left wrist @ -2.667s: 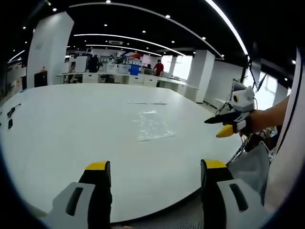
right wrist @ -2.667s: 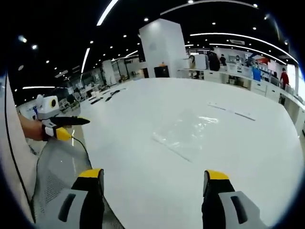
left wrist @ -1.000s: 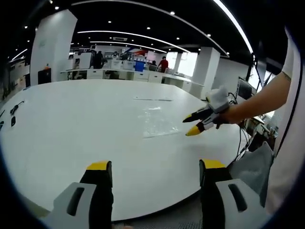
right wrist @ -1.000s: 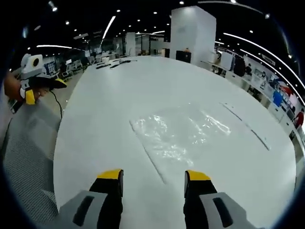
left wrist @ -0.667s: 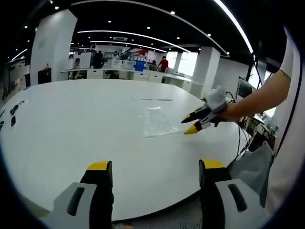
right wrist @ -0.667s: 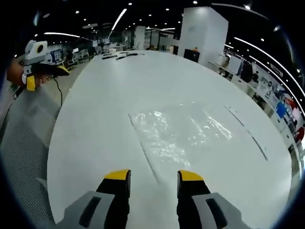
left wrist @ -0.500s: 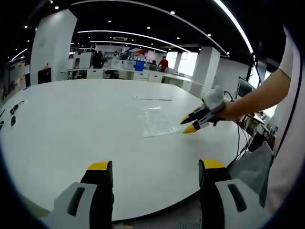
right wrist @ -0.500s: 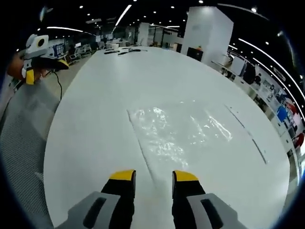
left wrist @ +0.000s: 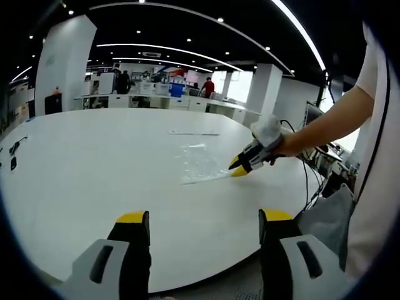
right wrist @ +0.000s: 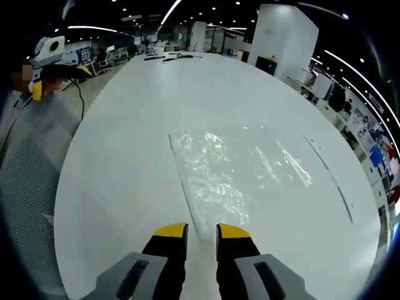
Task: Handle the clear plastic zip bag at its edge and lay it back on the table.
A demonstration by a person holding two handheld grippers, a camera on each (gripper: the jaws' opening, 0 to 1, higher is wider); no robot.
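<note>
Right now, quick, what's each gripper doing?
Left gripper: open, holding nothing.
Right gripper: jaws nearly together at the bag edge; grip cannot be told.

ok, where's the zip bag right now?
Flat on the white table: the bag lies centre in the right gripper view, its near edge between the right gripper fingers.

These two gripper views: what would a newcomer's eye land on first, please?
Probably the right hand-held gripper, its yellow-tipped jaws nearly together at the near edge of the clear zip bag, which lies flat and glinting on the large white table. Next, the left hand-held gripper, open and held back at the table's rim.
</note>
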